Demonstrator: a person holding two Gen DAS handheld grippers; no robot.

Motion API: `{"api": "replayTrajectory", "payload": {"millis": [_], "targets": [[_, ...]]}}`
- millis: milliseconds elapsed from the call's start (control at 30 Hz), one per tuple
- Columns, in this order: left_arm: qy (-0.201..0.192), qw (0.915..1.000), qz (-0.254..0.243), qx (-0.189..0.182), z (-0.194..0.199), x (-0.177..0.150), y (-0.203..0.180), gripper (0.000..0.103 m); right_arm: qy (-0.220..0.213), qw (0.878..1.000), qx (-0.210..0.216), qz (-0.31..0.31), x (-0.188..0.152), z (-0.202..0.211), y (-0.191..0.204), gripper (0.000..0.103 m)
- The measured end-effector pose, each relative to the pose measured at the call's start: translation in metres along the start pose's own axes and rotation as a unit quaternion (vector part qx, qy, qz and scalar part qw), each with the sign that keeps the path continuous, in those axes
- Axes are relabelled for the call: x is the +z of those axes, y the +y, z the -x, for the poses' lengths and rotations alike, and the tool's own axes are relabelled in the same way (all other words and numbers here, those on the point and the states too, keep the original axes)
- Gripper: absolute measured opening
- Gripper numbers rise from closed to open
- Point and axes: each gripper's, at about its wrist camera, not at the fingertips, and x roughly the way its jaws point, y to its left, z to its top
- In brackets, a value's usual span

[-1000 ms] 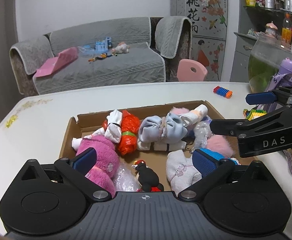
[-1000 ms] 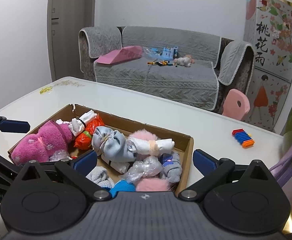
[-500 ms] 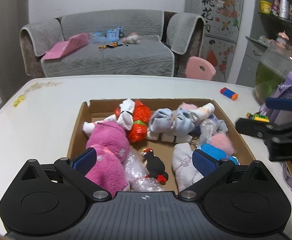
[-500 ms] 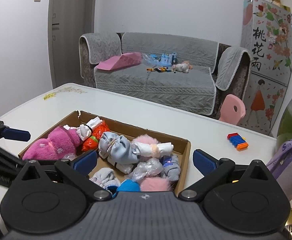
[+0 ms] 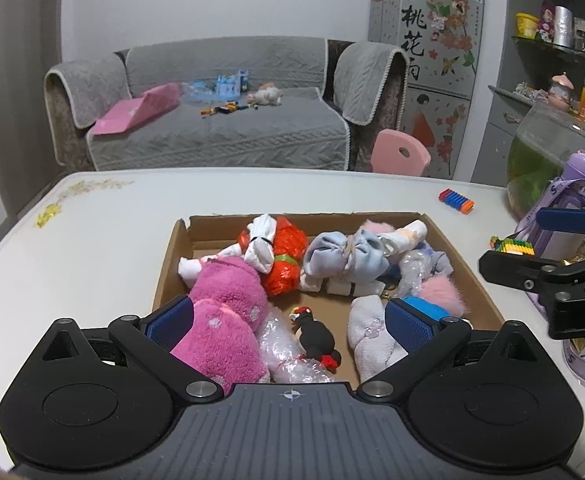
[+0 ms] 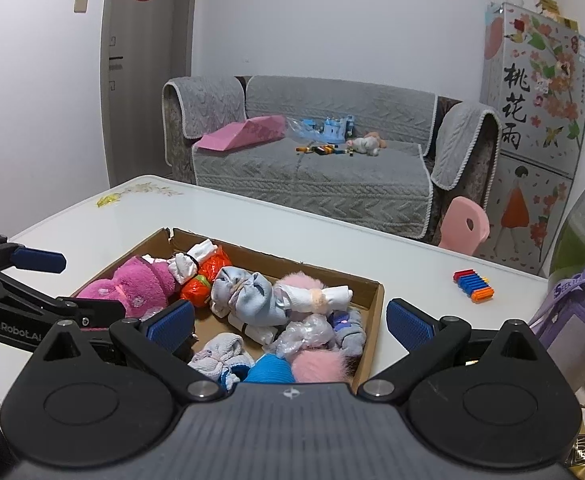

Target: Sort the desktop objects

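On the white table (image 5: 92, 248) we see an open cardboard box (image 5: 174, 256) full of soft items, both grippers hovering at its near side with jaws apart, holding nothing.

We note, inside the box: pink plush (image 5: 224, 312) at near left, orange bag (image 5: 288, 256) behind it with a white sock (image 5: 262, 246) on top, light-blue bundle (image 5: 340, 256) mid-back, black toy (image 5: 316, 334) on the bare floor at near centre, white sock bundle (image 5: 368, 334) near right, pink pompom (image 5: 440, 294) by the right wall. Left gripper (image 5: 290, 320) sits over the near edge; right gripper (image 6: 290, 320) straddles the box's right wall, its left pad above the contents, right pad above the table. Outside, well apart from the box: blue-orange block toy (image 5: 456, 201) at far right, purple bottle (image 5: 572, 196) at the right edge. Grey sofa (image 5: 220, 120) behind the table.
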Motion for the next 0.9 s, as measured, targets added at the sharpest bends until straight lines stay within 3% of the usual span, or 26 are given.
{"api": "replayTrajectory", "payload": {"millis": [900], "targets": [[-0.014,0.9998,-0.004,-0.010,0.017,0.005,-0.005,0.103,0.001,1.000,0.001,0.010,-0.002,0.007,0.009,0.102]]}}
